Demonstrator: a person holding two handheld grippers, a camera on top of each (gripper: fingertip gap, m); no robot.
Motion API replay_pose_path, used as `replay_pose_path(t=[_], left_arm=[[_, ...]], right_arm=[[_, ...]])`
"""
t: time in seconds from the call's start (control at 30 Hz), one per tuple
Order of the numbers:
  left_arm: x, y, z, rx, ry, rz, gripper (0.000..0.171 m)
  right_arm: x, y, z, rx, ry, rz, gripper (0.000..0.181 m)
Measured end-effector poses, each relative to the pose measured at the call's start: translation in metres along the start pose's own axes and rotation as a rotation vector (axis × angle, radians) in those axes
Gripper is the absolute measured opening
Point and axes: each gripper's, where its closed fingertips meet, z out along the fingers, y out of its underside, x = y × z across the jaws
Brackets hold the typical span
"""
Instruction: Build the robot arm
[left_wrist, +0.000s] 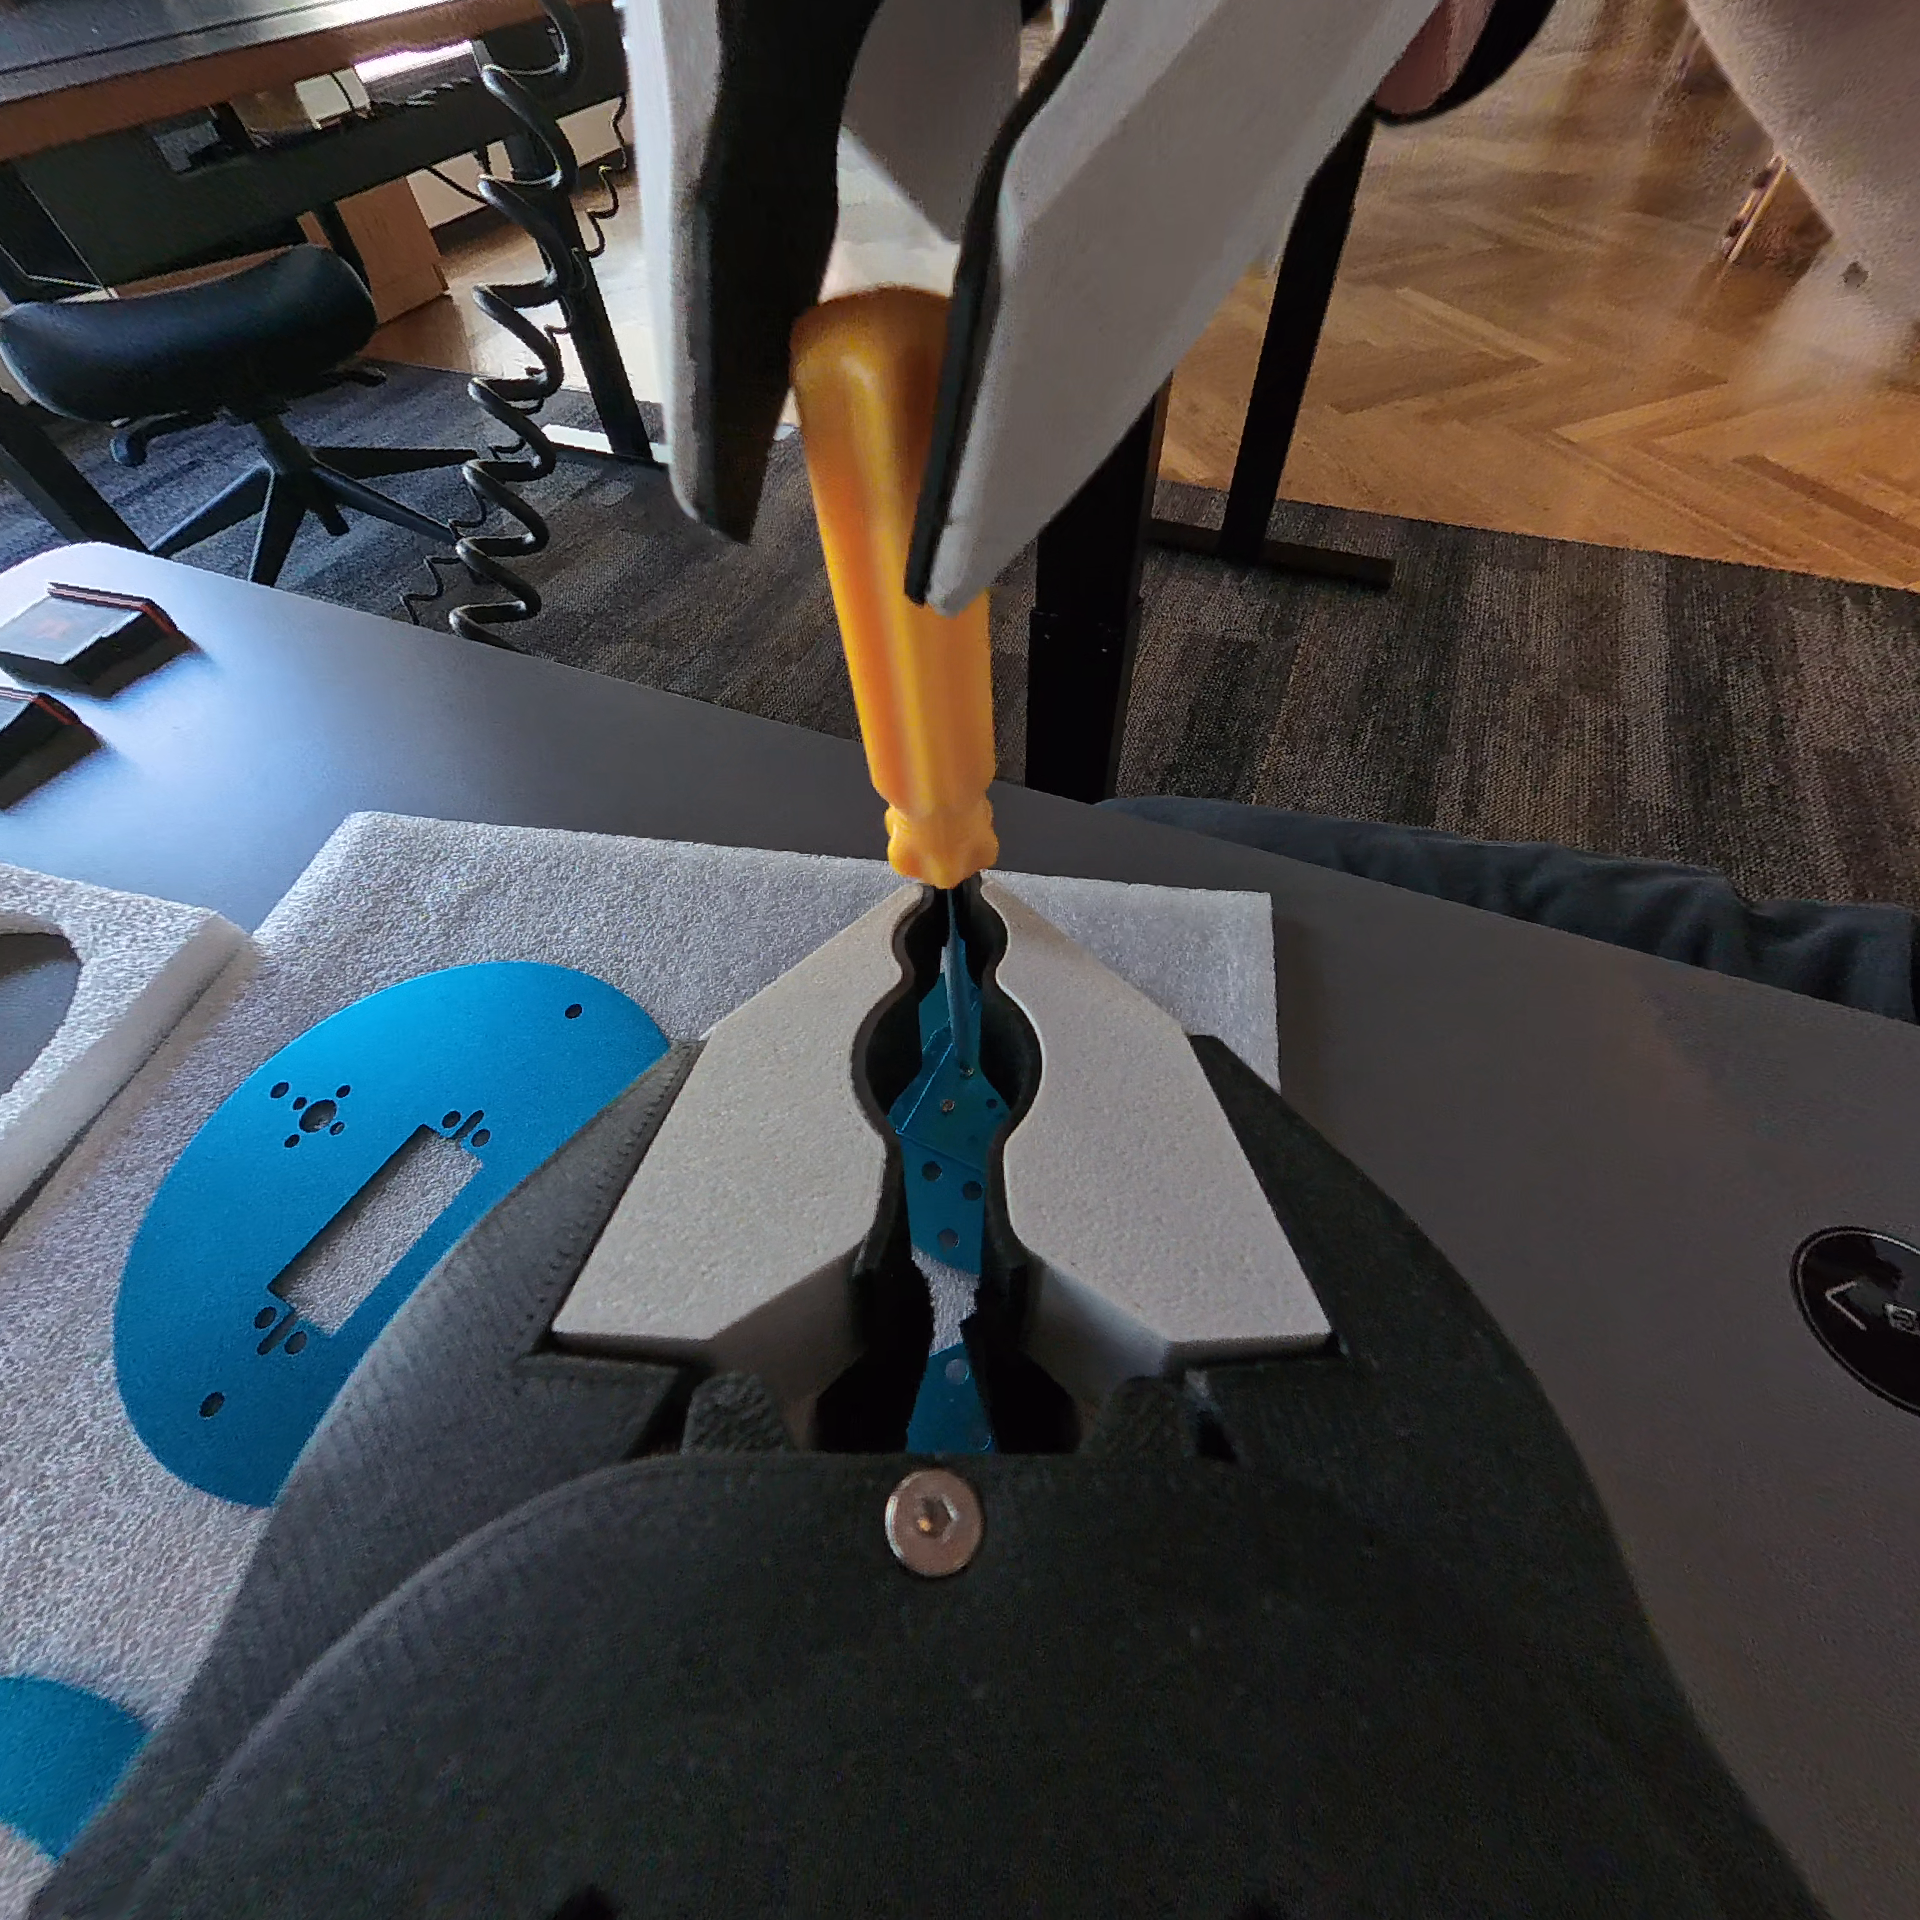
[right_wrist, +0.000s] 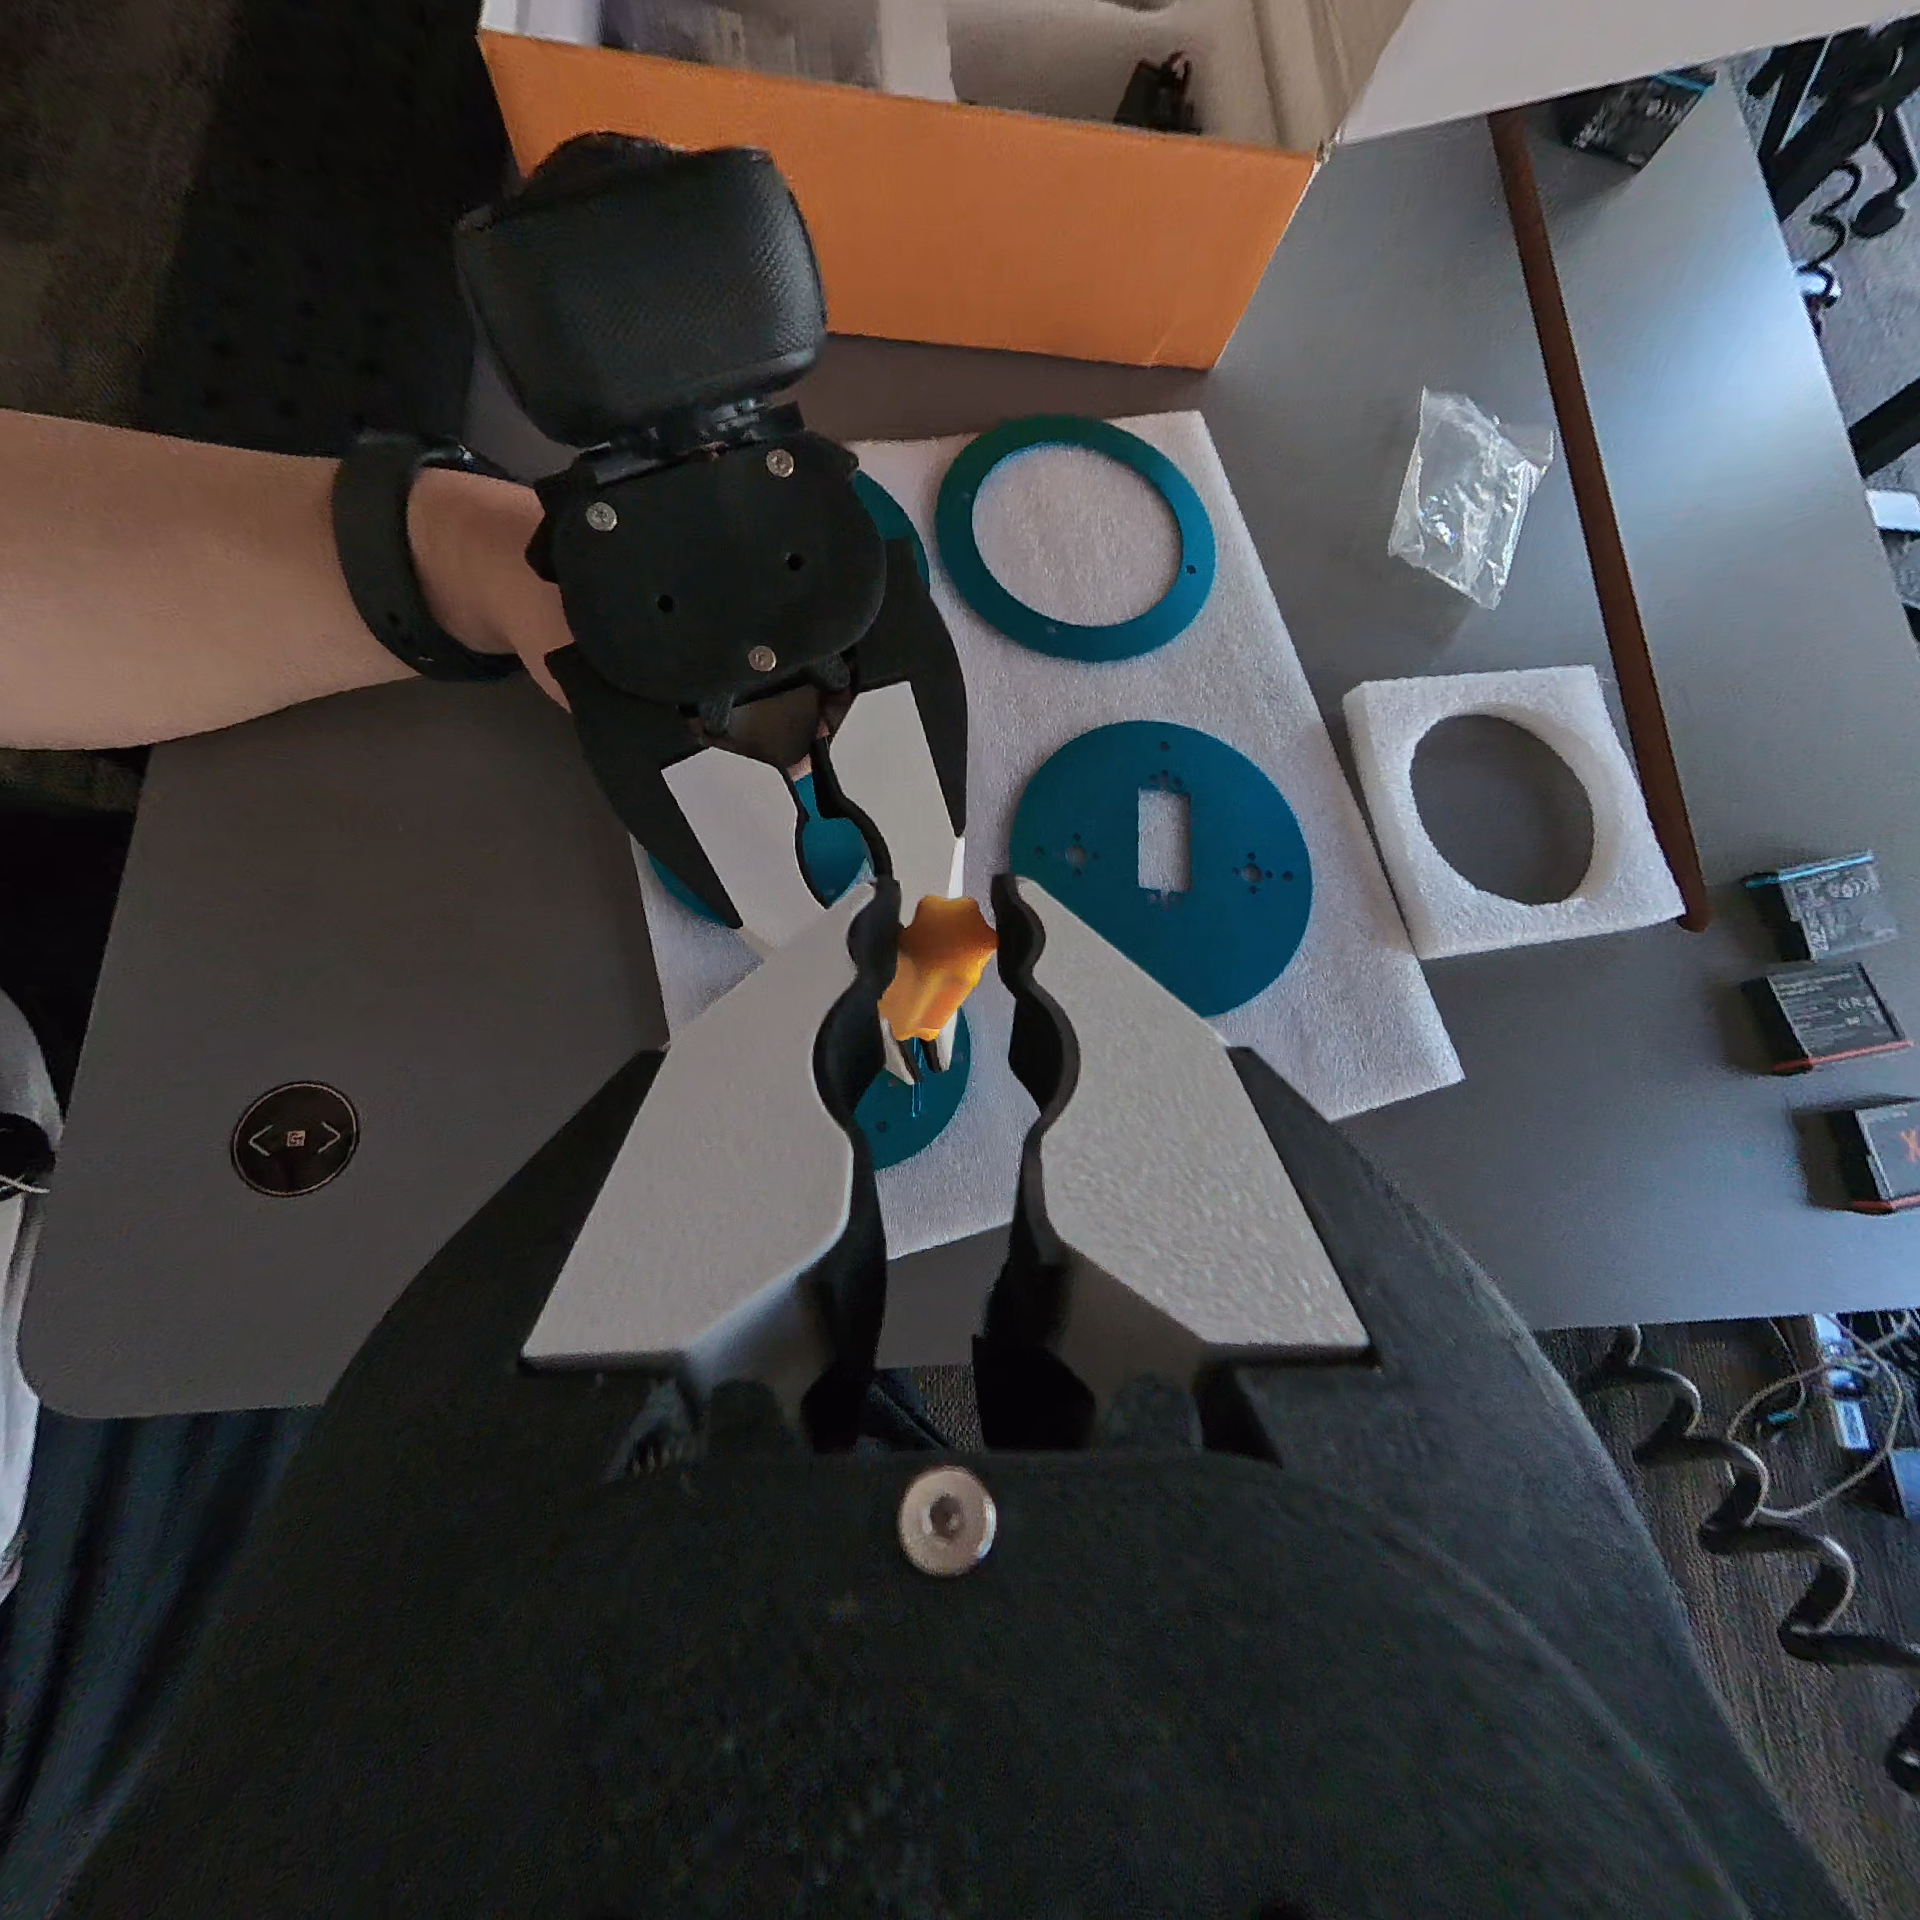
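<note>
Left claw: the left claw (left_wrist: 940, 896) is clamped on a small blue bracket (left_wrist: 951, 1153), which stands upright in the narrow gap between its fingers, above the foam sheet (left_wrist: 520, 914).
Right claw: the right claw (right_wrist: 940, 904) comes in from above and is closed on the orange handle of a screwdriver (right_wrist: 935, 977), gripping it near the top end.
Screwdriver: it stands nearly upright and leans a little. Its thin shaft runs down between the left claw's fingertips, and the tip meets the bracket's face at one of its small holes. Whether a screw sits there is too small to tell.
Grip quality: the handle looks caught well up from the shaft, so a small tilt of the right claw would likely swing the tip off the hole. Shaft and hole seem best kept in one line.
Bracket hold: only a thin edge of the bracket is pinched, so by my reading downward pressure could slide it between the pads.
Nearby on the foam: a blue oval plate (left_wrist: 343, 1195) with a rectangular cutout, a blue ring (right_wrist: 1075, 540), and a blue disc (right_wrist: 914, 1127) directly beneath the tool.
Around: a grey laptop (right_wrist: 364, 1039), a foam block (right_wrist: 1507, 810) with a round hole, a plastic bag (right_wrist: 1465, 499) and an orange box (right_wrist: 935, 229) on the tabletop (right_wrist: 1558, 1195).
</note>
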Motion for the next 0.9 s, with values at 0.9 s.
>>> replay_pose_path(t=[0.9], left_arm=[[0.0009, 0.0047, 0.0058, -0.049, -0.021, 0.037, 0.002]], right_arm=[[0.0007, 0.0089, -0.0032, -0.233, 0.137, 0.125, 0.019]])
